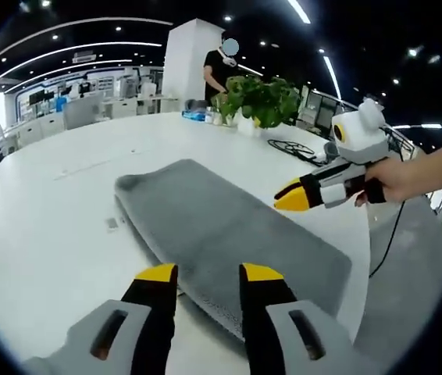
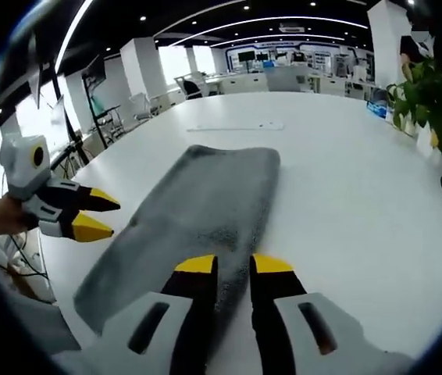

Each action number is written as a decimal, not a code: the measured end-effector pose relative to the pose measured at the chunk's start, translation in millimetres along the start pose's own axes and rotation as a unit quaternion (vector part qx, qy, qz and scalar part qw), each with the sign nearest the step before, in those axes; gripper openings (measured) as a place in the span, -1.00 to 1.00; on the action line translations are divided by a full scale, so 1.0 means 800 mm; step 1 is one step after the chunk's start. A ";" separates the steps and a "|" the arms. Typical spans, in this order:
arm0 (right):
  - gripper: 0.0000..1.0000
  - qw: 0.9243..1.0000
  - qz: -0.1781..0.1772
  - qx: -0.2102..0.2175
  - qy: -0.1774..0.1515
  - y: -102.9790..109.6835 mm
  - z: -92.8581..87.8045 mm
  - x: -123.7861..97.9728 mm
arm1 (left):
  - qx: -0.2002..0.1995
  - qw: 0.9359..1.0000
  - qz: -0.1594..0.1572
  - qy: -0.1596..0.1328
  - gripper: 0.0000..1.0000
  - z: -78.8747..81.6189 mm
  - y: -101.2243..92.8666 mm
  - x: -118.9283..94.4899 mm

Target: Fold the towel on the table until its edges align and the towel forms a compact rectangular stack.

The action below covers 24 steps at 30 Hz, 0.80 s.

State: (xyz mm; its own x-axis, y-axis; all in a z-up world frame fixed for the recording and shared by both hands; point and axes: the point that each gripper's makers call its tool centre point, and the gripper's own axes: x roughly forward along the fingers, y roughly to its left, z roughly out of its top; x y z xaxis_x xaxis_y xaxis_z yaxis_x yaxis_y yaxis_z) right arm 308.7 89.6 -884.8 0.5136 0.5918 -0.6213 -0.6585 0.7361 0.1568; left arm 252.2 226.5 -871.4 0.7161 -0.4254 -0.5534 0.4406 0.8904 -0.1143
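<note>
Grey towel (image 1: 221, 234) laid as long folded strip on white table (image 1: 41, 211) | further folding judged needed | left gripper (image 1: 209, 273) parted, empty | right gripper (image 2: 233, 264) parted, empty

Opposing near views, shared towel (image 1: 221, 234)

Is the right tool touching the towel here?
Apart. The left gripper view shows the right tool open, hovering beside the grey towel, with white table between.
</note>
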 end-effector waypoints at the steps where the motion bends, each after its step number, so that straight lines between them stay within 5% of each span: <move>1: -0.70 1.000 0.001 -0.001 0.001 0.001 -0.001 -0.002 | -0.002 1.000 0.002 0.004 -0.26 -0.001 -0.001 -0.003; 24: -0.59 0.999 0.032 -0.009 0.011 0.032 -0.026 -0.065 | 0.041 0.999 -0.026 0.009 -0.13 -0.008 -0.060 -0.050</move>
State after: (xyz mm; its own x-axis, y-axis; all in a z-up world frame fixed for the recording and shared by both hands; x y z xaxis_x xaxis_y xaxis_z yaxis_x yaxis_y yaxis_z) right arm 254.0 70.7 -864.3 0.4576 0.6303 -0.6271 -0.6999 0.6903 0.1831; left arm 199.0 201.7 -849.2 0.6817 -0.4670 -0.5632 0.5199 0.8508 -0.0761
